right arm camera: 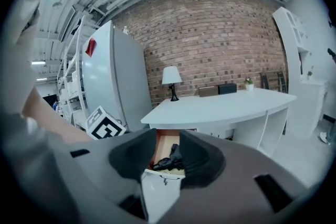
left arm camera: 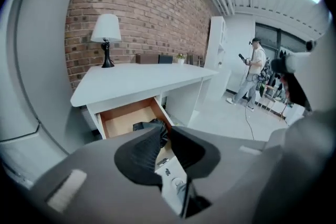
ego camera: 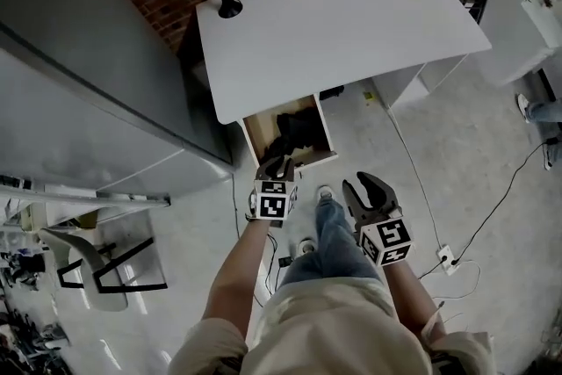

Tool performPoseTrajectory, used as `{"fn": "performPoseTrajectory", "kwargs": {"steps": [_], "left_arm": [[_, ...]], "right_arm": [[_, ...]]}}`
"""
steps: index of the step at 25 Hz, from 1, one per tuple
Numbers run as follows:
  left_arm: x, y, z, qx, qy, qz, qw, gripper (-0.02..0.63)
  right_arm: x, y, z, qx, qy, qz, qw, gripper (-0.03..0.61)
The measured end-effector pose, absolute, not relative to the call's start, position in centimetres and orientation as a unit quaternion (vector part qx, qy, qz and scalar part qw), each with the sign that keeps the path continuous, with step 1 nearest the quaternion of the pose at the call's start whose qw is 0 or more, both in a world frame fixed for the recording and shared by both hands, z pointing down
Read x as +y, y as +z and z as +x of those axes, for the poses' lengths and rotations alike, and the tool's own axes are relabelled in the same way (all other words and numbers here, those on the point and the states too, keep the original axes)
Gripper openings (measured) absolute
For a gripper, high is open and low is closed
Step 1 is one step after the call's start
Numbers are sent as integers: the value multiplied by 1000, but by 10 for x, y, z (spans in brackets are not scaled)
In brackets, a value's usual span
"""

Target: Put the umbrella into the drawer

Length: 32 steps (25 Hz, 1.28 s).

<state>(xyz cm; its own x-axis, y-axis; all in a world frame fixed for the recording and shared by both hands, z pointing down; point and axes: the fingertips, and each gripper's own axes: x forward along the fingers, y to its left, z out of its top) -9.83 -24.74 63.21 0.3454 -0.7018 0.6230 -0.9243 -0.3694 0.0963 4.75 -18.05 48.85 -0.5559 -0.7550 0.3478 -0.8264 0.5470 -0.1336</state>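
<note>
Now both empty: left gripper (ego camera: 277, 165) jaws nearly together, right gripper (ego camera: 363, 186) narrowly apart; umbrella (ego camera: 295, 131) in drawer (ego camera: 254, 136) at twelve o'clock

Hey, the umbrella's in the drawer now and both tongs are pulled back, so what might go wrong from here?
The umbrella looks bunched up toward the front of the drawer, so it may catch under the desk when the drawer is pushed shut. The drawer also stands open right in front of the person's shoe, so a step forward could bump it.
</note>
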Motion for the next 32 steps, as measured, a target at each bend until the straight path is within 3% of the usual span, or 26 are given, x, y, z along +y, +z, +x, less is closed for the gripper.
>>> {"fn": "performPoseTrajectory", "kwargs": {"steps": [4, 9, 19, 32], "left_arm": [[-212, 585, -103, -535, 207, 793, 205, 25], [-164, 538, -104, -547, 163, 796, 202, 14], [-80, 470, -115, -569, 89, 786, 226, 12], [-53, 424, -120, -556, 51, 805, 201, 12]], "right_arm": [[-154, 475, 44, -872, 126, 456, 126, 76], [-121, 452, 41, -879, 104, 452, 110, 3], [-72, 420, 28, -894, 71, 434, 91, 2], [-55, 397, -1, -906, 40, 415, 76, 2]]}}
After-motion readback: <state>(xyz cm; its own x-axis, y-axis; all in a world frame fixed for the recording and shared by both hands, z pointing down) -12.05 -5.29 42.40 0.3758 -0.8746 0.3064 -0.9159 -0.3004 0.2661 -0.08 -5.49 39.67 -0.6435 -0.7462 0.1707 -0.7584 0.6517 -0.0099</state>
